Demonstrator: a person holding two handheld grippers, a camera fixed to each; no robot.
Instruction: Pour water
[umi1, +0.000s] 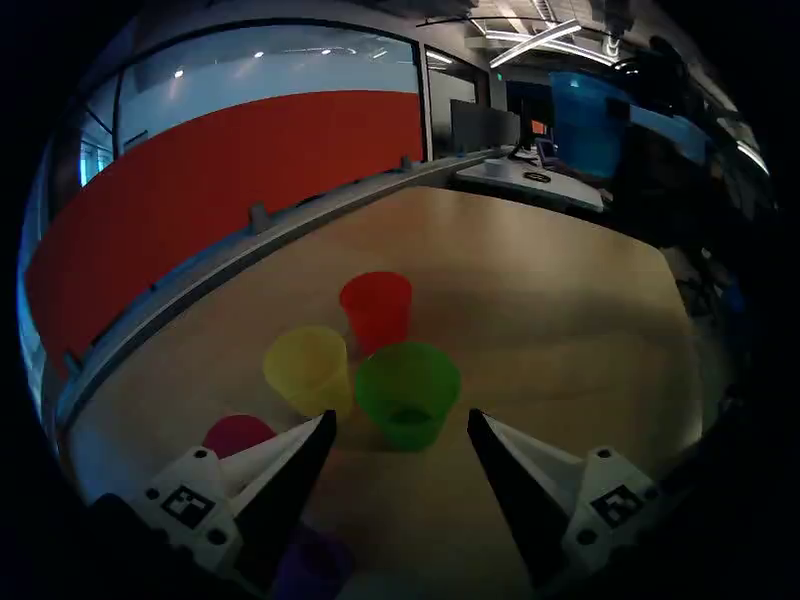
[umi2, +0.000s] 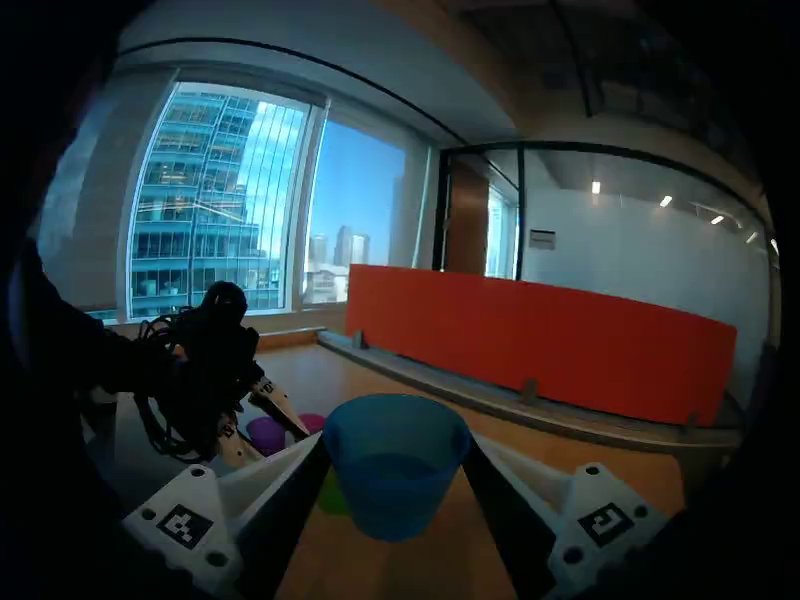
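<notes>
My right gripper (umi2: 395, 445) is shut on a blue cup (umi2: 395, 480), held upright above the table with water in it. The same blue cup (umi1: 585, 125) appears raised at the far right in the left gripper view. My left gripper (umi1: 400, 415) is open just above the table, its fingertips on either side of a green cup (umi1: 407, 393) without touching it. A yellow cup (umi1: 308, 368) and a red cup (umi1: 376, 310) stand close behind the green one. In the right gripper view a dark-sleeved hand holds the left gripper, whose fingers (umi2: 280, 408) point down toward the cups.
A magenta cup (umi1: 238, 435) stands by my left finger and a purple cup (umi1: 315, 565) lies below it. The wooden table (umi1: 560, 300) stretches far right. An orange partition (umi1: 230, 170) lines its left edge. Purple cup (umi2: 266, 435) and green cup (umi2: 335, 495) sit under the blue one.
</notes>
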